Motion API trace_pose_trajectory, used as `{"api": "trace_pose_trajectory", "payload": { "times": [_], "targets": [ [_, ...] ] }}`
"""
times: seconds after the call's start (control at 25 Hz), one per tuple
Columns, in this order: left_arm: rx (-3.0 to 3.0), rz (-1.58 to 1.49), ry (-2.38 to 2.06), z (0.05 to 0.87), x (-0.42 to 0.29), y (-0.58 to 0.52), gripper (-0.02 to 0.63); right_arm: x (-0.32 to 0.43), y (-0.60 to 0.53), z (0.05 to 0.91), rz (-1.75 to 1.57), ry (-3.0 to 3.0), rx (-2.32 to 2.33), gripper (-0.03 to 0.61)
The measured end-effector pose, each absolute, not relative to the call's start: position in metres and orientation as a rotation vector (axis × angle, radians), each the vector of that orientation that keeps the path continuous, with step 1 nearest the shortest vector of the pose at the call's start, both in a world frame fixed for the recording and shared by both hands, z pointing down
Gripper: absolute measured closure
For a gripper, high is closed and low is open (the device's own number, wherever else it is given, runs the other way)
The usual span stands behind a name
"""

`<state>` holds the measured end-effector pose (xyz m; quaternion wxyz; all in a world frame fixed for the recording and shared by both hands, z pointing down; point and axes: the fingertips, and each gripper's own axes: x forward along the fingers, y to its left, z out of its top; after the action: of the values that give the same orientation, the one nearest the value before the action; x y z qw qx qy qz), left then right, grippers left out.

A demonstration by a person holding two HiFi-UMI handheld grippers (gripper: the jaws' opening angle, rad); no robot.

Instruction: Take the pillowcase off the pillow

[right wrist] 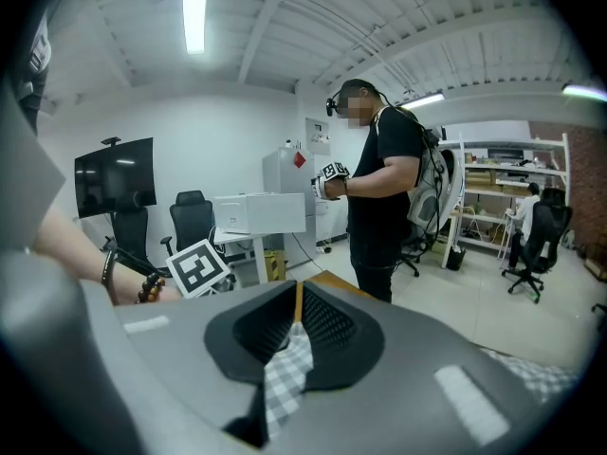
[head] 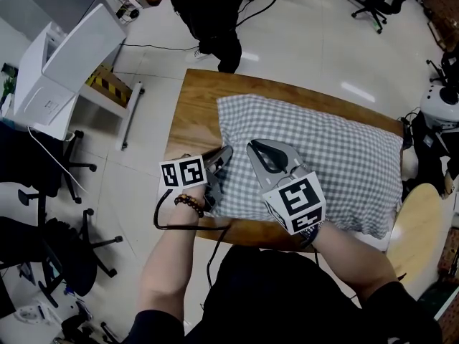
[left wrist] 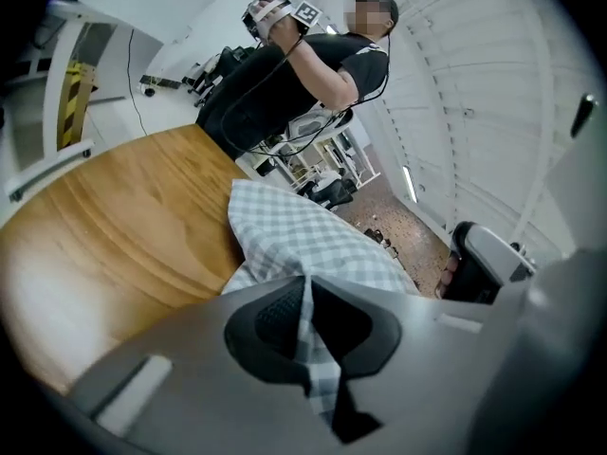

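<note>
A pillow in a grey-and-white checked pillowcase [head: 323,163] lies across the wooden table [head: 193,113]. Both grippers are at its near left end, side by side. My left gripper [head: 226,153] is shut on a fold of the checked fabric [left wrist: 308,301], which runs up between the pads with the pillow's bulk [left wrist: 313,240] just beyond. My right gripper [head: 252,147] is also shut on a strip of the same cloth [right wrist: 287,368], which hangs down from between its pads. The pillow inside the case is hidden.
A person in black [head: 215,20] stands at the table's far side holding another gripper. White boxes on a desk [head: 64,63] and office chairs [head: 43,178] are at the left. A round wooden stool [head: 419,228] sits at the right. A black cable [head: 172,226] loops under my left wrist.
</note>
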<state>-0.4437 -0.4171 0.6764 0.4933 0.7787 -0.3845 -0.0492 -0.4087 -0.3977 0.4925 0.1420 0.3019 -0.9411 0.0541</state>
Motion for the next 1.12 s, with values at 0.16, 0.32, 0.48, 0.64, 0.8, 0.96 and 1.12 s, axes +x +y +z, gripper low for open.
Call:
{"api": "trace_pose_trajectory", "payload": {
  "times": [0.16, 0.32, 0.48, 0.64, 0.8, 0.96, 1.12],
  "targets": [
    [1.943, -0.071, -1.014, 0.673, -0.439, -0.409, 0.604, -0.398, -0.387, 0.492, 0.141, -2.721, 0.886, 0.558],
    [1.948, -0.001, -1.124, 0.677, -0.443, -0.399, 0.606, -0.381, -0.378, 0.489, 0.117, -2.722, 0.924, 0.558],
    [1.988, 0.062, -1.229, 0.664, -0.446, -0.396, 0.606, -0.358, -0.374, 0.479, 0.099, -2.703, 0.981, 0.558],
    [2.03, 0.127, -1.326, 0.643, -0.449, -0.394, 0.606, -0.328, -0.371, 0.462, 0.072, -2.672, 1.049, 0.558],
    [2.062, 0.202, -1.415, 0.631, -0.445, -0.387, 0.606, -0.288, -0.363, 0.45, 0.044, -2.637, 1.122, 0.558],
    [2.06, 0.262, -1.493, 0.628, -0.447, -0.378, 0.606, -0.251, -0.354, 0.444, 0.035, -2.601, 1.196, 0.558],
    [2.039, 0.328, -1.579, 0.618, -0.449, -0.377, 0.606, -0.216, -0.352, 0.434, 0.031, -2.572, 1.247, 0.558]
  ]
}}
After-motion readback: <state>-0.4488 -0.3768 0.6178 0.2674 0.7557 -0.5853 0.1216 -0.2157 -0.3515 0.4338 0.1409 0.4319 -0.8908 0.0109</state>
